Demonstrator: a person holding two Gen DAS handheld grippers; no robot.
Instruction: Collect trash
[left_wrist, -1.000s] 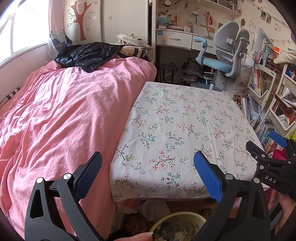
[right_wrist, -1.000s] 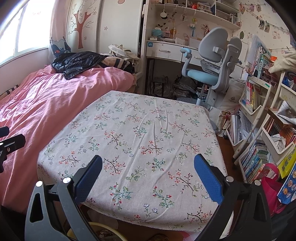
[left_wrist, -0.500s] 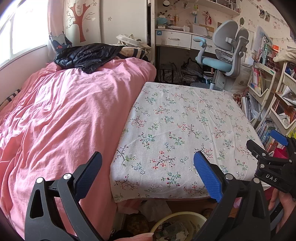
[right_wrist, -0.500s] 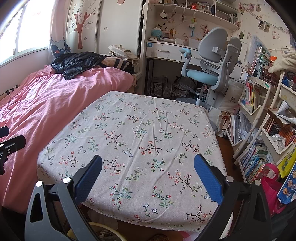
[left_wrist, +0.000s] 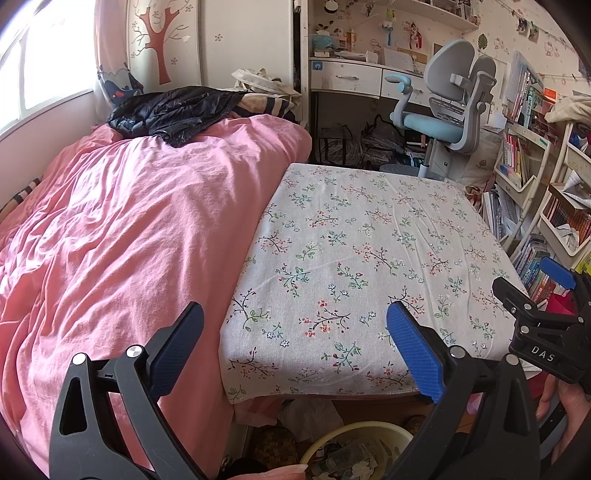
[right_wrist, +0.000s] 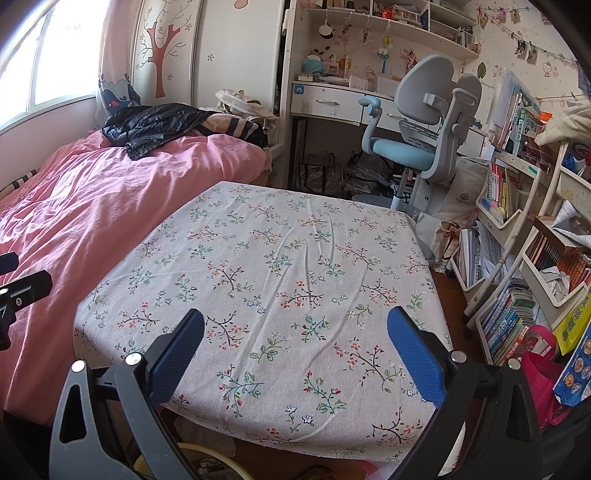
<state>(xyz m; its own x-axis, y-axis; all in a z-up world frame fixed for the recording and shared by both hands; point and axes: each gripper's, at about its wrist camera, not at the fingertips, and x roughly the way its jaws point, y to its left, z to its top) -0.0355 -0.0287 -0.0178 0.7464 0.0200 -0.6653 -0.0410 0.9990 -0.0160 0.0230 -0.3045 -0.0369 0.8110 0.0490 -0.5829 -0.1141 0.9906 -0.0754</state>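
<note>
Trash sits in a pale round bin (left_wrist: 354, 448) on the floor, just under the near edge of the bench (left_wrist: 362, 258) with the flowery cloth. The scraps in it look like crumpled paper and clear wrappers. No trash shows on the bench top. The left gripper (left_wrist: 295, 339) and the right gripper (right_wrist: 295, 343) both hang over the near edge, jaws wide apart and empty. The collecting looks done or close to it. Next, someone should look for any scraps left, maybe on the floor.
</note>
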